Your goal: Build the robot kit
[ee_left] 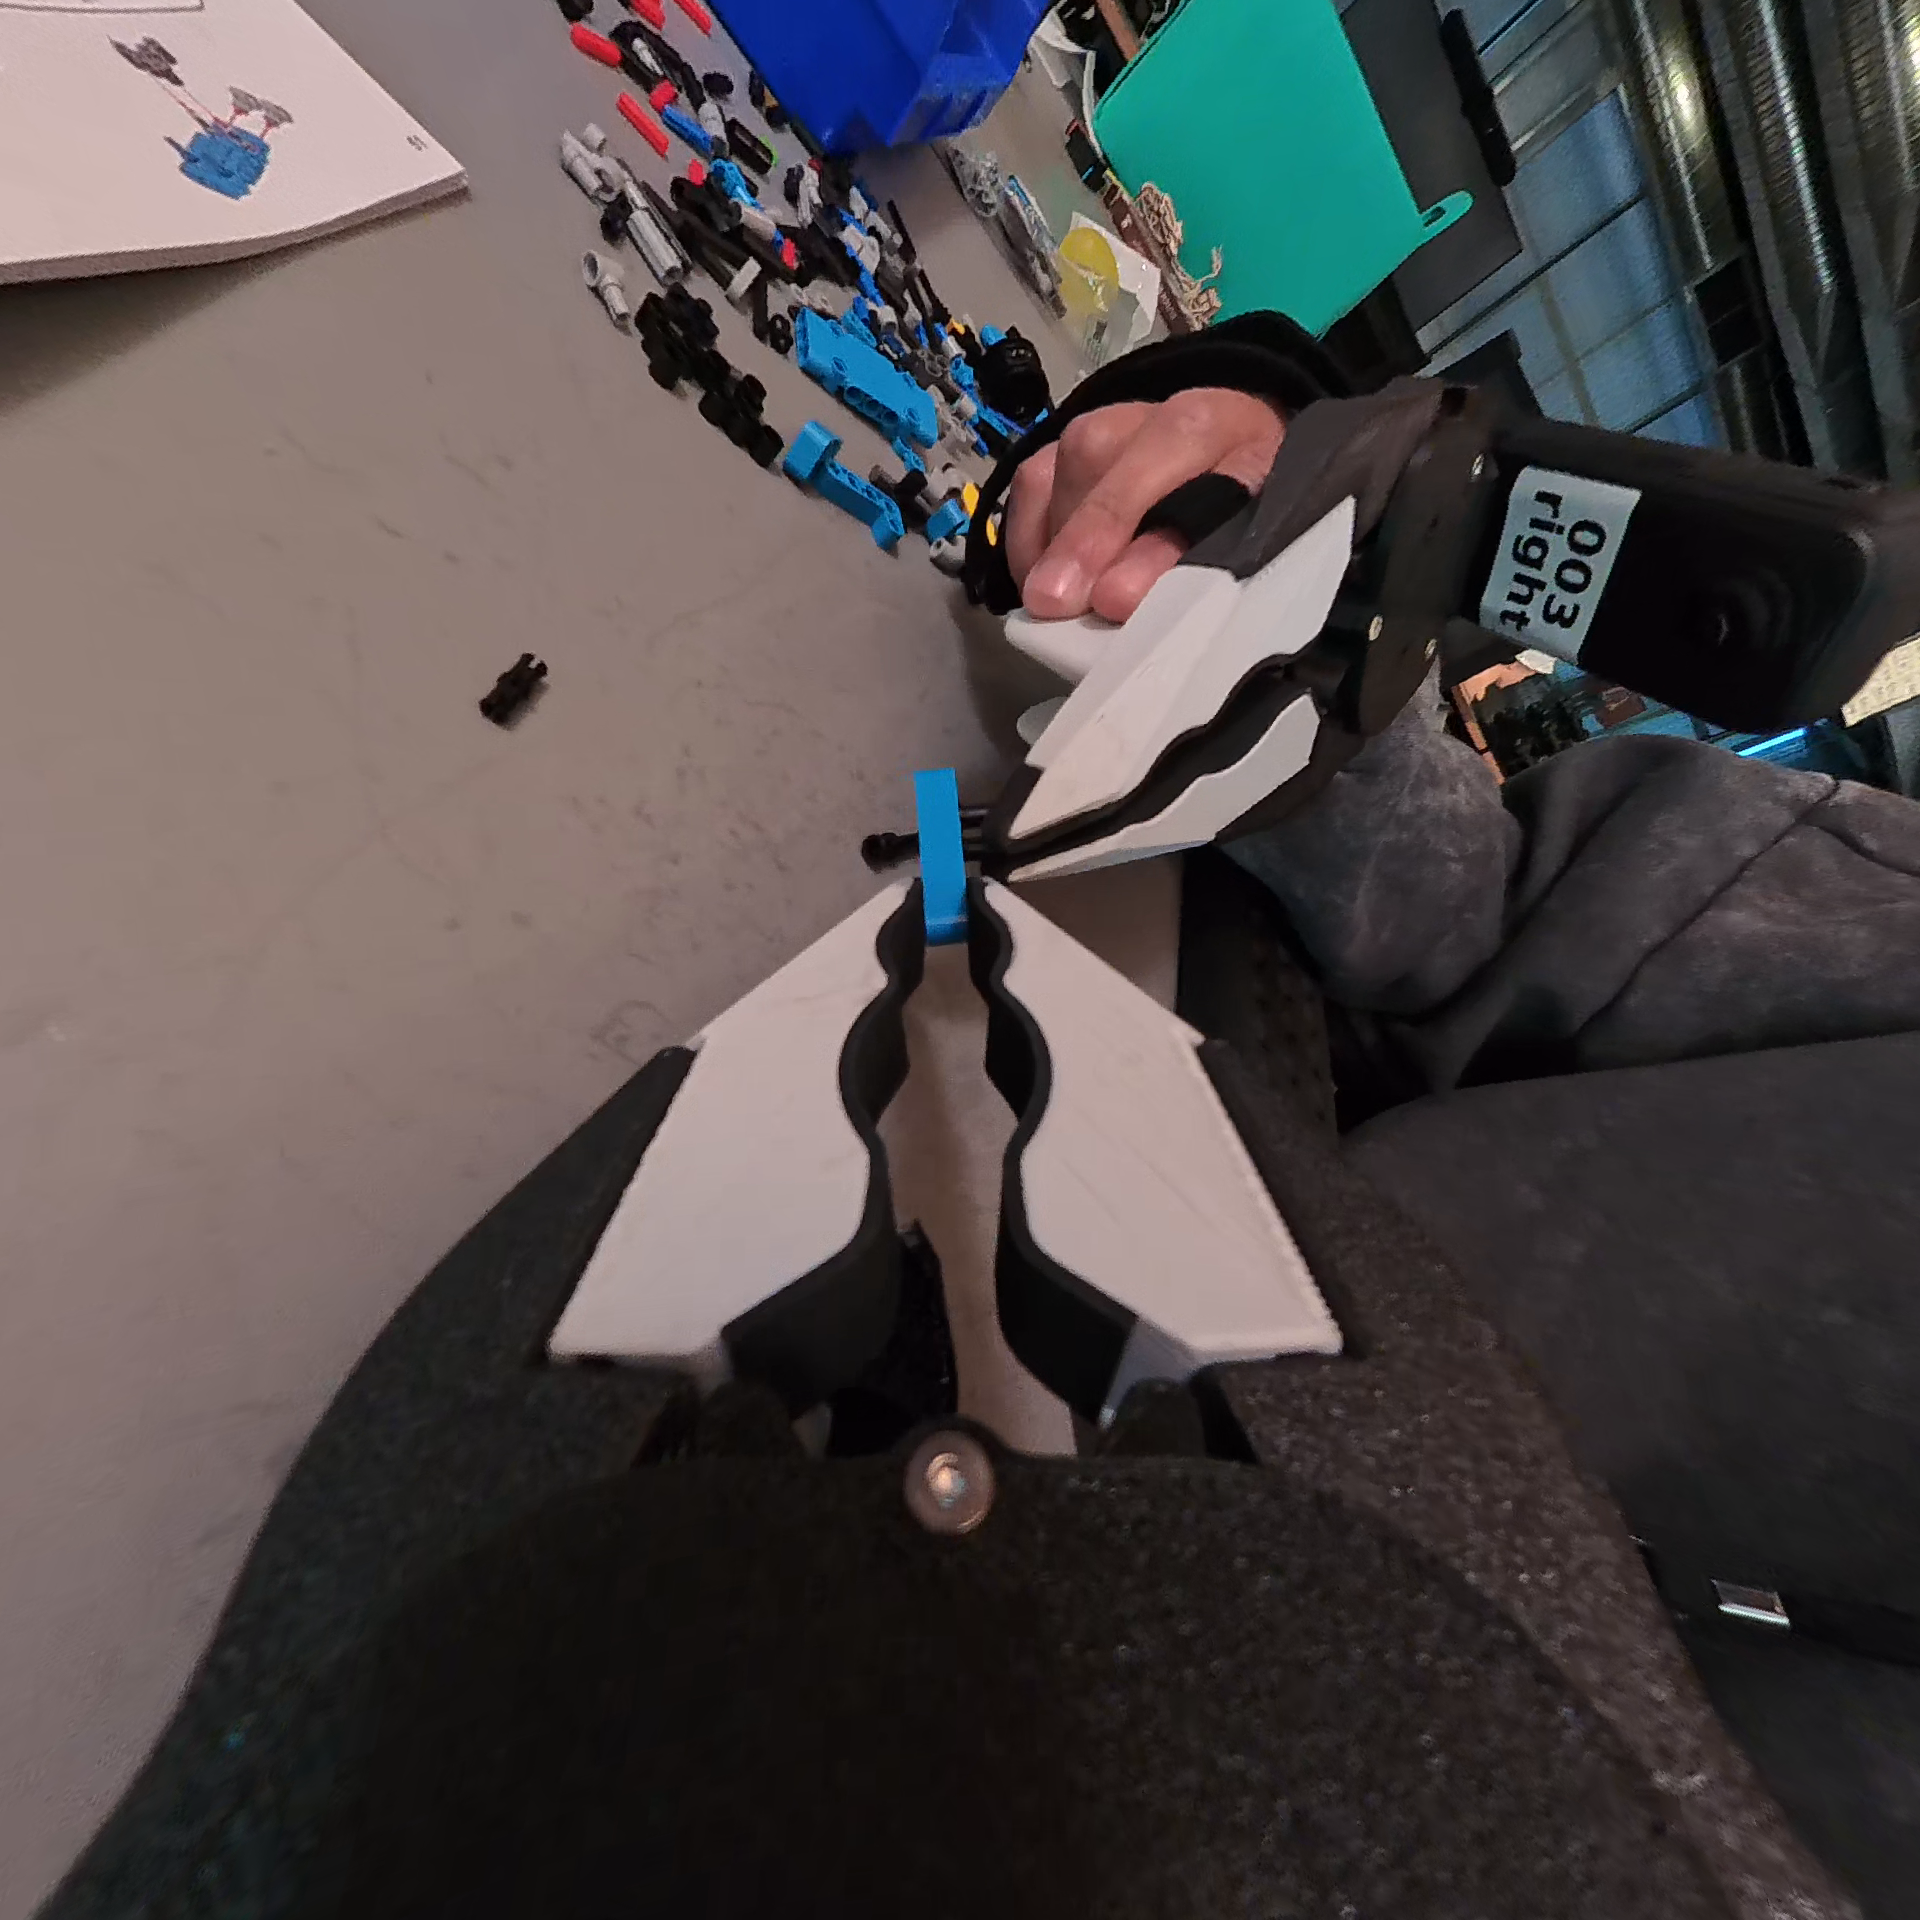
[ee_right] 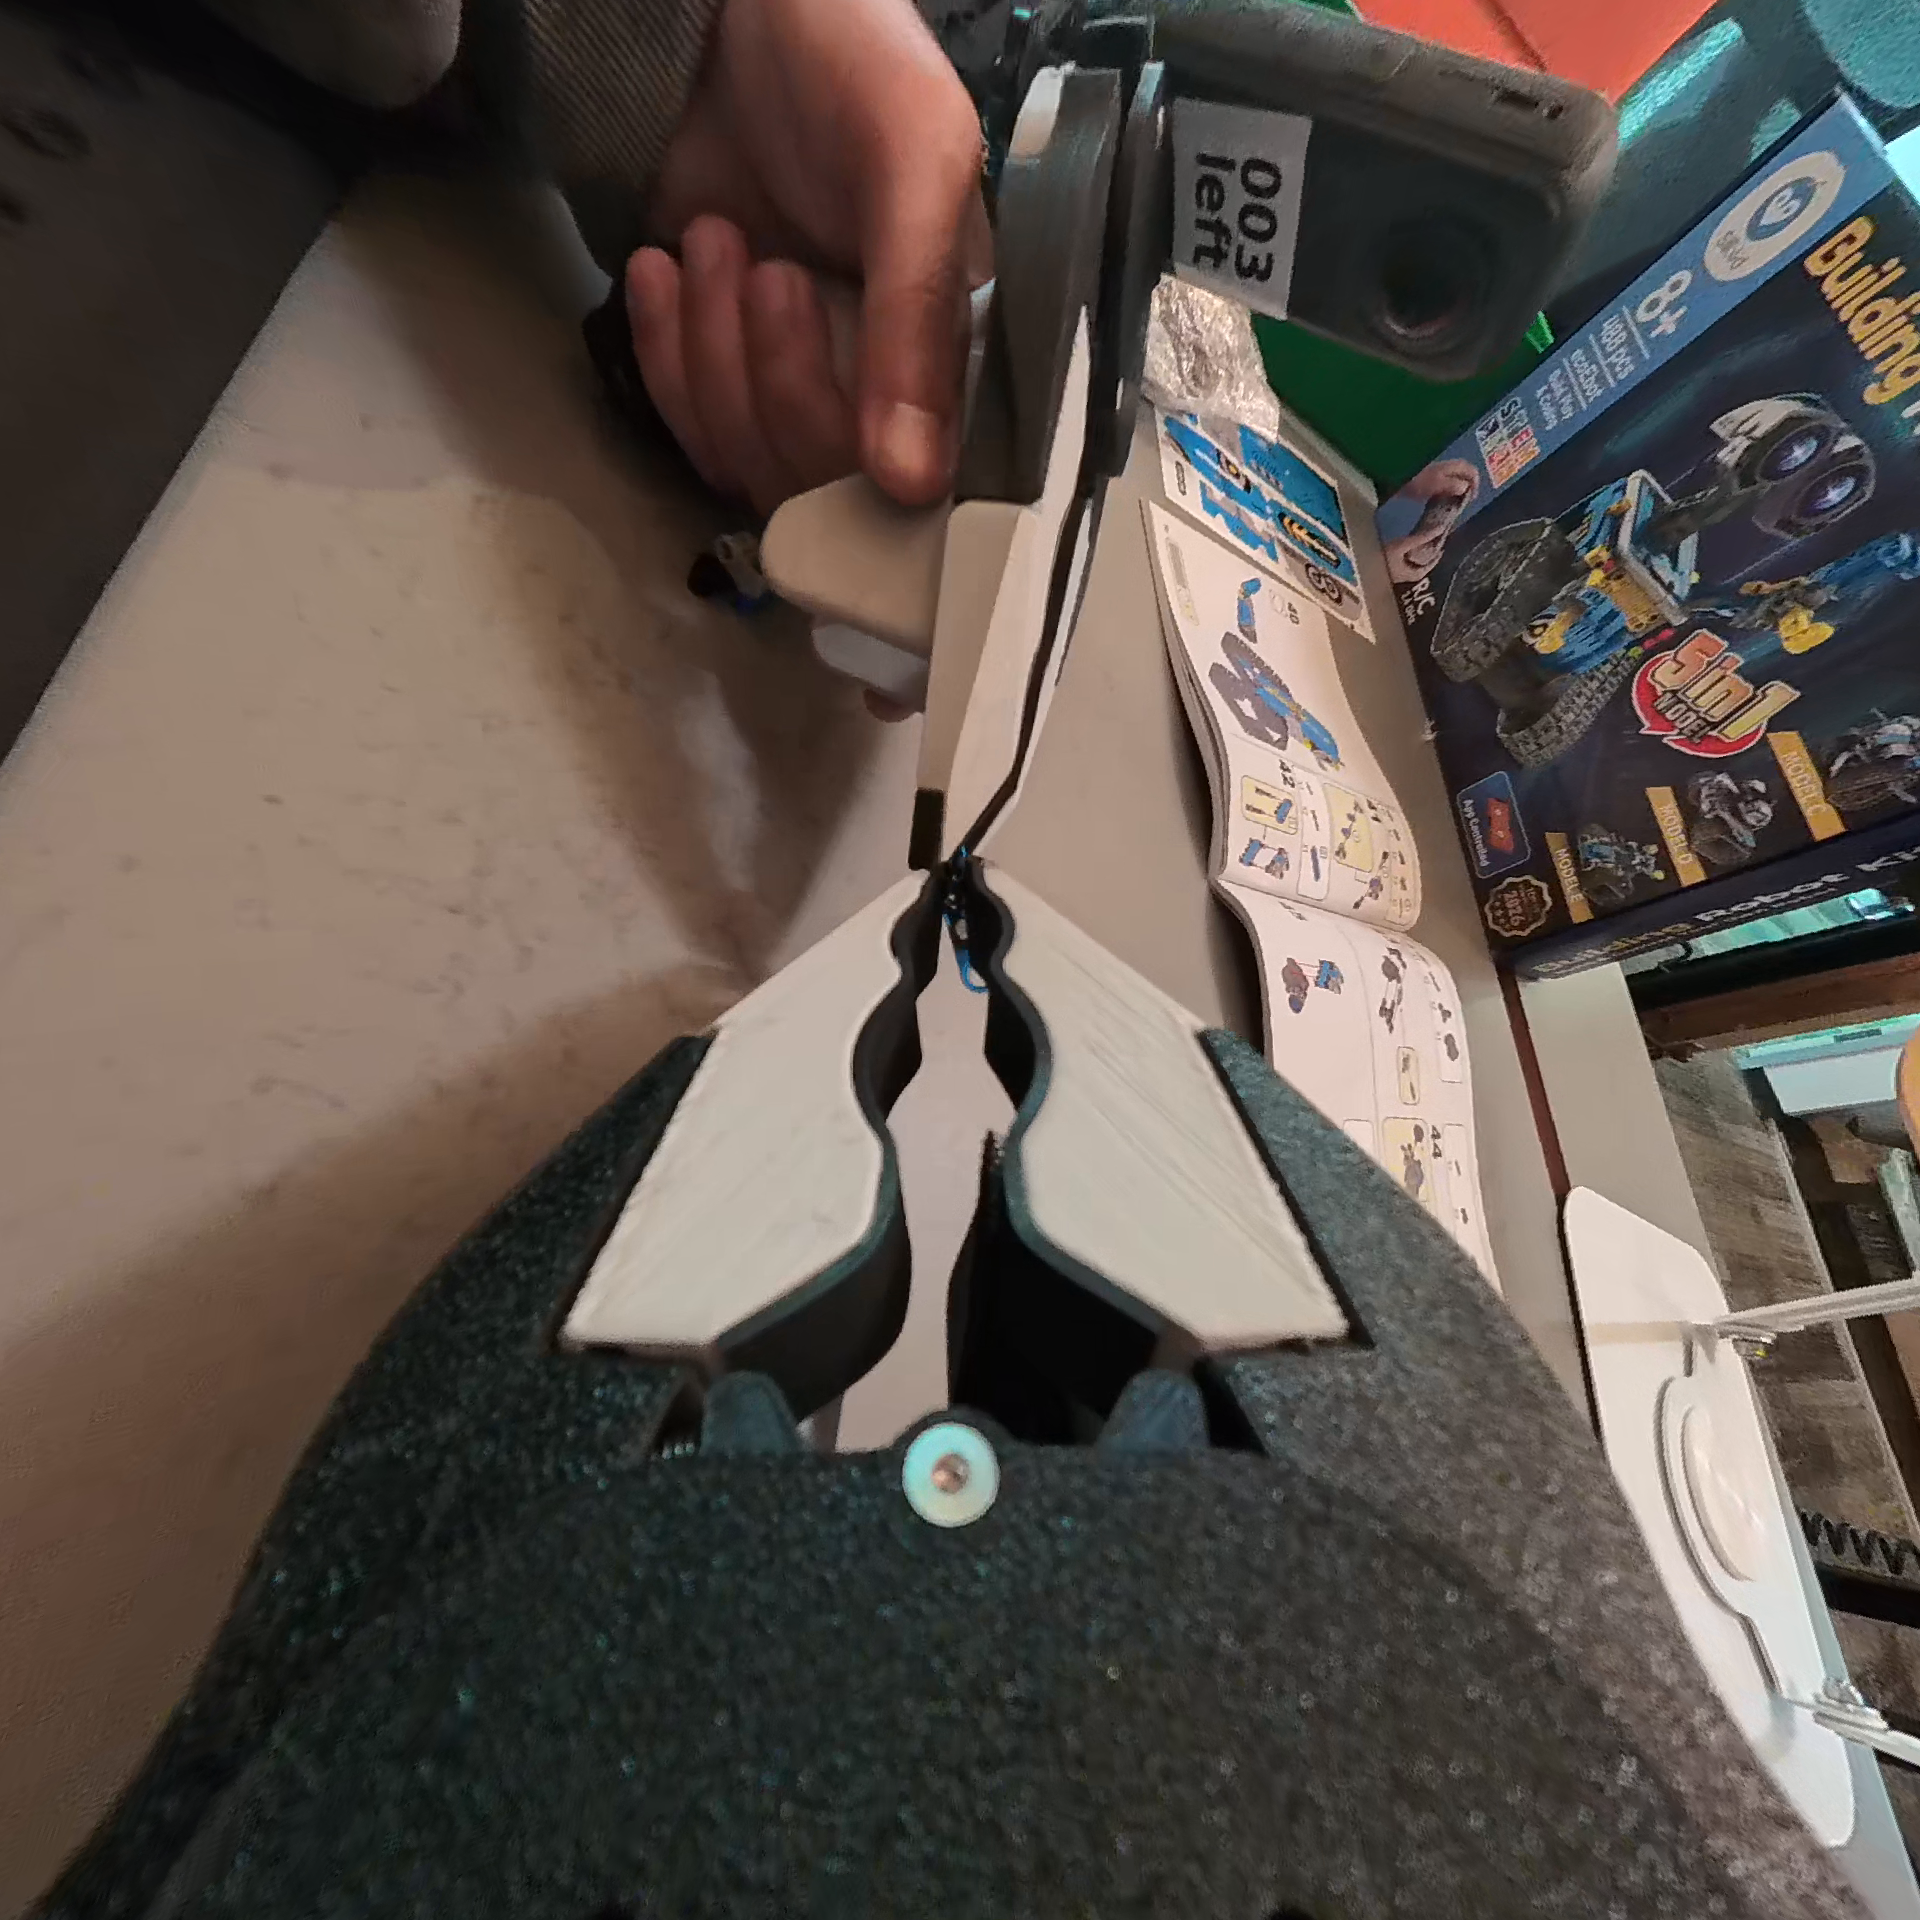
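Observation:
My left gripper (ee_left: pixel 943 902) is shut on a small blue beam piece (ee_left: pixel 938 847), which stands upright between its tips above the grey table (ee_left: pixel 364 727). A black pin (ee_left: pixel 885 847) passes through the blue piece. My right gripper (ee_left: pixel 995 844) comes in from the right, shut on the pin's other end. In the right wrist view my right gripper (ee_right: pixel 954 883) is shut at the tips on the black pin, with a sliver of the blue piece (ee_right: pixel 966 966) between its pads. The left gripper (ee_right: pixel 935 831) meets it tip to tip, held by a hand (ee_right: pixel 821 291).
A loose black pin (ee_left: pixel 513 688) lies on the table. Several black, blue, red and grey building parts (ee_left: pixel 790 301) are spread at the back, with a blue bin (ee_left: pixel 883 62). An open instruction booklet (ee_right: pixel 1320 831) and the kit box (ee_right: pixel 1683 582) lie to the right.

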